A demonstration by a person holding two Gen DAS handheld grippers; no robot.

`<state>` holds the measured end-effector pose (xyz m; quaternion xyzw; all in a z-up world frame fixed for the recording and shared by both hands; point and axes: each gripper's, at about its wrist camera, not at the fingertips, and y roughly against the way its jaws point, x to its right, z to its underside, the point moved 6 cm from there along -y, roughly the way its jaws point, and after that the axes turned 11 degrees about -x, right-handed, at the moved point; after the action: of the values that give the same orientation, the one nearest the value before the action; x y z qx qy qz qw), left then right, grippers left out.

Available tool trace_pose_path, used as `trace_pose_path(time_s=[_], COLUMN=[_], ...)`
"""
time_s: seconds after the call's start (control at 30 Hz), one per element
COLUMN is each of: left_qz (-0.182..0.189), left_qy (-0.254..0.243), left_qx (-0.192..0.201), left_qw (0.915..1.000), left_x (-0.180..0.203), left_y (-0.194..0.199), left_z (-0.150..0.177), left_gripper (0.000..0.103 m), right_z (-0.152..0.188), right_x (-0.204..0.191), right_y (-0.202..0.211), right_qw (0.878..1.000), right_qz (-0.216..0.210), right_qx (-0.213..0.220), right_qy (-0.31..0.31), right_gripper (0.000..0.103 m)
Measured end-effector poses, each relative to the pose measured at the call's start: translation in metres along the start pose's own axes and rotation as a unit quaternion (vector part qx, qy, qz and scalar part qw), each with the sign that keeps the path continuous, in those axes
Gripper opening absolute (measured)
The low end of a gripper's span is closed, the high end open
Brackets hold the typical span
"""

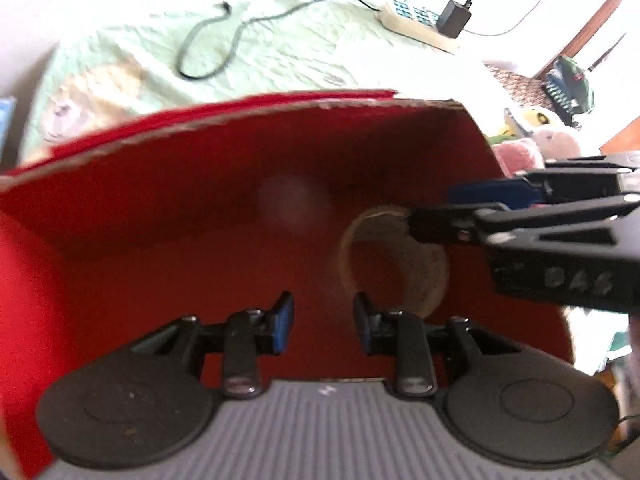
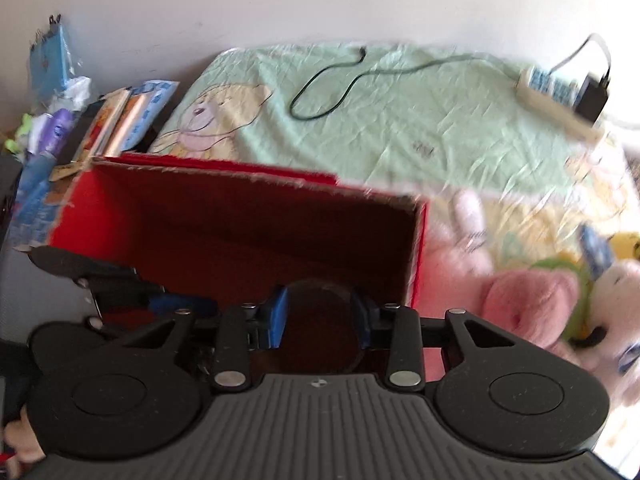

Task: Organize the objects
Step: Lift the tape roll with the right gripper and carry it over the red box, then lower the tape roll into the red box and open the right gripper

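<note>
A bed (image 2: 440, 128) with a pale green sheet fills the background; on it stands an open red box (image 2: 224, 224). Inside, toward its right wall, sits a tape roll (image 1: 394, 260), apparently just delivered. The right gripper (image 2: 320, 320) straddles it, jaws apart; the left gripper (image 1: 323, 326) hovers empty, parted. Next, likely the plush toys (image 2: 520, 300) beside the box.
</note>
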<state>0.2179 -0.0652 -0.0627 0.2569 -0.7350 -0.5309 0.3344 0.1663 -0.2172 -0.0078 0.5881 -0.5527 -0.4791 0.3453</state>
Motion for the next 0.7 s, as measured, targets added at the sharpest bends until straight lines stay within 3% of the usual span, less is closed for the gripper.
trace_pose_path(time_s=[0.17,0.27,0.5,0.6,0.7], left_qz=[-0.058,-0.087,-0.124,-0.132,-0.135], left_qy=[0.005,0.022,0.020,0.016,0.010], left_qx=[0.010,-0.005,-0.010,-0.011,-0.014], left_qw=[0.9983,0.9960,0.9921,0.9911,0.9907], left_x=[-0.023,-0.035,-0.032,-0.022,-0.017], left_y=[0.014,0.005,-0.004,-0.015,-0.020], left_z=[0.012,0.011,0.004,-0.008,-0.007], left_gripper=[0.032,0.032,0.037,0.038,0.038], right_z=[0.010,0.015,0.018,0.017,0.017], right_x=[-0.015,-0.029,-0.035,-0.029,-0.031], right_y=[-0.010,-0.027,-0.050,-0.050,-0.050], right_qw=[0.997,0.994,0.993,0.995,0.997], right_qz=[-0.059,-0.076,-0.048,-0.034,-0.014], right_qx=[-0.053,-0.083,-0.104,-0.091,-0.071], right_qy=[-0.008,-0.011,-0.025,-0.026,-0.011], right_gripper=[0.037,0.037,0.036,0.024,0.022])
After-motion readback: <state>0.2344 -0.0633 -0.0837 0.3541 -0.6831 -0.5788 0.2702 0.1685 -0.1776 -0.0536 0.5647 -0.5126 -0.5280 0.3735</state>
